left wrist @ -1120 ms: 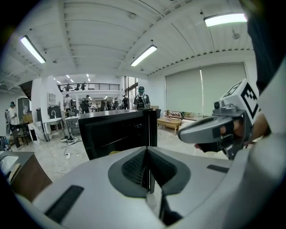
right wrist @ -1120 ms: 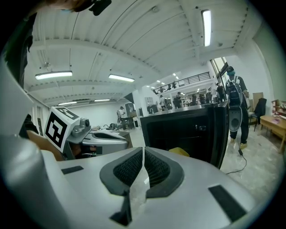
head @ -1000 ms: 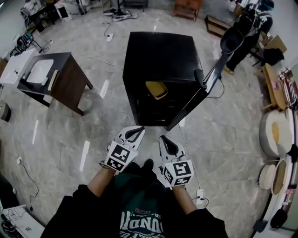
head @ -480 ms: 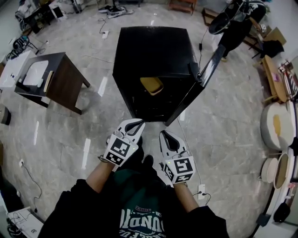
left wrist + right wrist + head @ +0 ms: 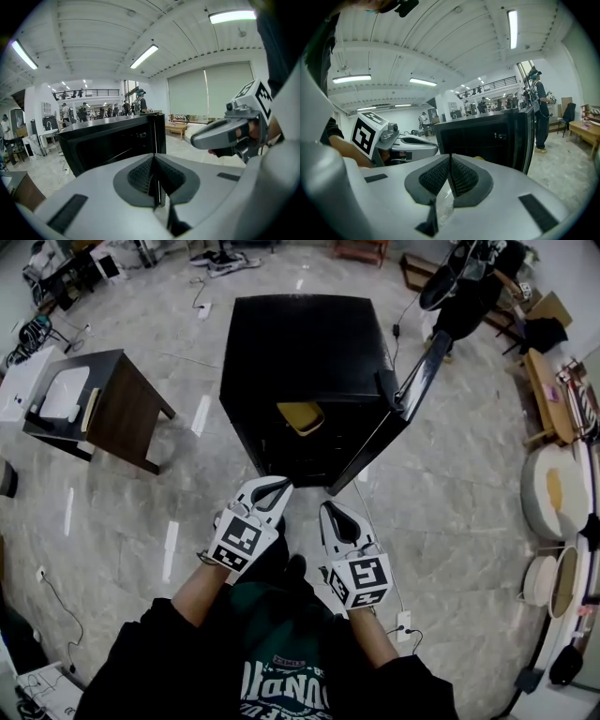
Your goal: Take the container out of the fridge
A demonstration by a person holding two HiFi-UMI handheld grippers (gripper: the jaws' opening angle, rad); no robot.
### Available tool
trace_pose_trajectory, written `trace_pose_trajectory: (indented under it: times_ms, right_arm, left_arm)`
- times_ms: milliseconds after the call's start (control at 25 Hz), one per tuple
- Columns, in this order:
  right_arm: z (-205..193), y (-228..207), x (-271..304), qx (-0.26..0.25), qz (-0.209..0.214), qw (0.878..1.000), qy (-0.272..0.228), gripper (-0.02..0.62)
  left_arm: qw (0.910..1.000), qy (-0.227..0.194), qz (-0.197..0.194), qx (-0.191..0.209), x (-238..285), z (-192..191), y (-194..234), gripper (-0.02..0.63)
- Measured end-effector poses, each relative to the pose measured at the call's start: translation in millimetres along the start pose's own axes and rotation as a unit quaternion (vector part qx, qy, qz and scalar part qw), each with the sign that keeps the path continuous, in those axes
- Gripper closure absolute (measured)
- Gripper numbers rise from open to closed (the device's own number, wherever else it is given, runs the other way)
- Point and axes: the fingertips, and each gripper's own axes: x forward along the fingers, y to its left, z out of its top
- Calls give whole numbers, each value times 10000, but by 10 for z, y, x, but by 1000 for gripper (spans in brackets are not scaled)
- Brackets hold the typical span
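The left claw [image 5: 277,487] and right claw [image 5: 329,517] are each pressed together, empty, before the open fridge [image 5: 300,343] holding a yellow container [image 5: 300,416].

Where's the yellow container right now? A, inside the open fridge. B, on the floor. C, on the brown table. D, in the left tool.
A: the yellow container sits on a shelf inside the black fridge, whose door stands open.

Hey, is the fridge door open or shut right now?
Open. The fridge has its door swung out to the right in the head view, and the yellow container shows inside.
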Motion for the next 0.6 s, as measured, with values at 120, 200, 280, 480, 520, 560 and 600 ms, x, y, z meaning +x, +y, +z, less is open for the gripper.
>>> trace_pose_trajectory:
  times_ms: [120,200,280,480,520,560,600]
  right_arm:
    - [36,-39,25,-36,-32,10000,-25,558]
    - [50,-63,31,-31,-50,10000,-38,558]
    - [43,-80,26,-32,-74,10000,-33,558]
    - [-7,-113,36,-33,-161,9999,4,558]
    - [-3,-119,41,-35,-182,9998,8,558]
    - [4,-117,46,-49,-197,9998,17,558]
    - [9,-106,47,-74,-207,9998,33,558]
  left_arm:
    - [10000,-2,14,13,43,1,55,591]
    - [10000,34,18,35,78,-7,80,591]
    - [9999,87,11,54,118,-33,89,591]
    - [9996,205,-56,159,222,-120,93,589]
    - [9996,215,-89,180,248,-126,92,589]
    - [9995,219,-132,198,270,-130,92,589]
    - [9994,218,-182,215,289,-134,90,586]
